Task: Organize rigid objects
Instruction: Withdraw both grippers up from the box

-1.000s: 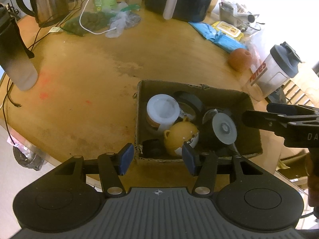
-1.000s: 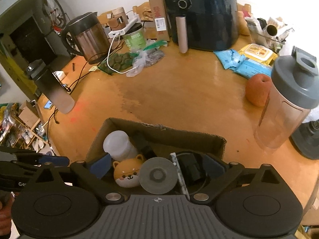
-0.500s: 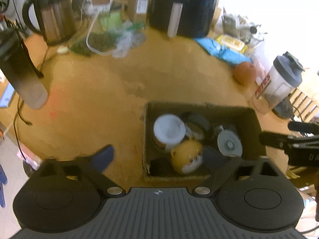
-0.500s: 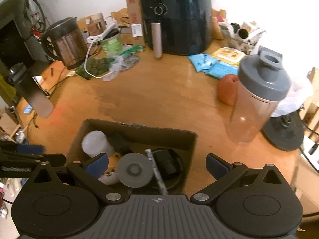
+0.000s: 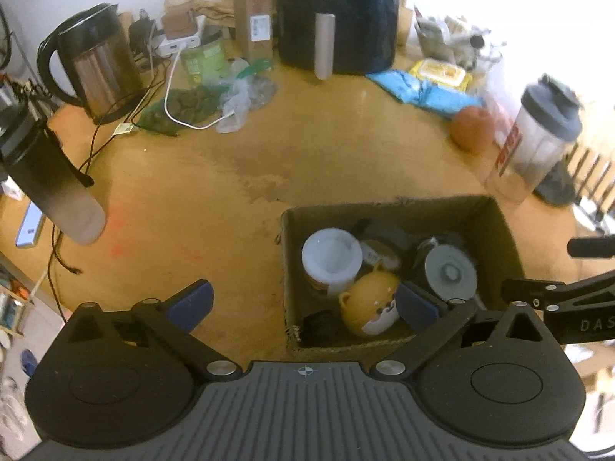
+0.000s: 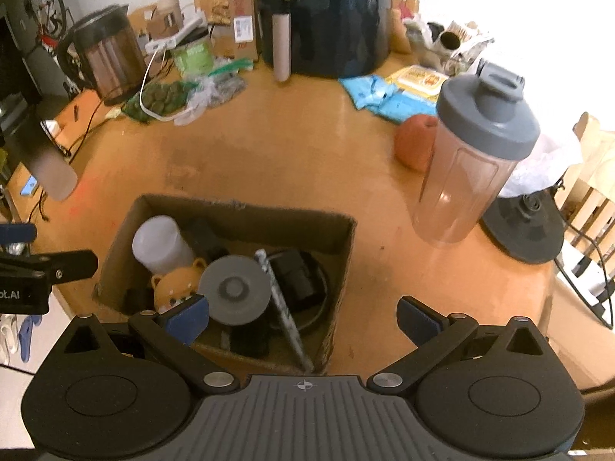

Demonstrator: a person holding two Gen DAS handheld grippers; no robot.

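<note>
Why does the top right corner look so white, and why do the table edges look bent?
Left wrist view: bright light washes out the top right, blurring the shaker bottle; the lens bows the table into a curve. Right wrist view: the same glare whitens the area behind the shaker bottle, while the cardboard box stays fairly clear.

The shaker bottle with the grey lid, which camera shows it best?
The right wrist view: the shaker bottle stands large and whole, lid to base, beside the cardboard box. The left wrist view shows it small, blurred, near the right edge.
</note>
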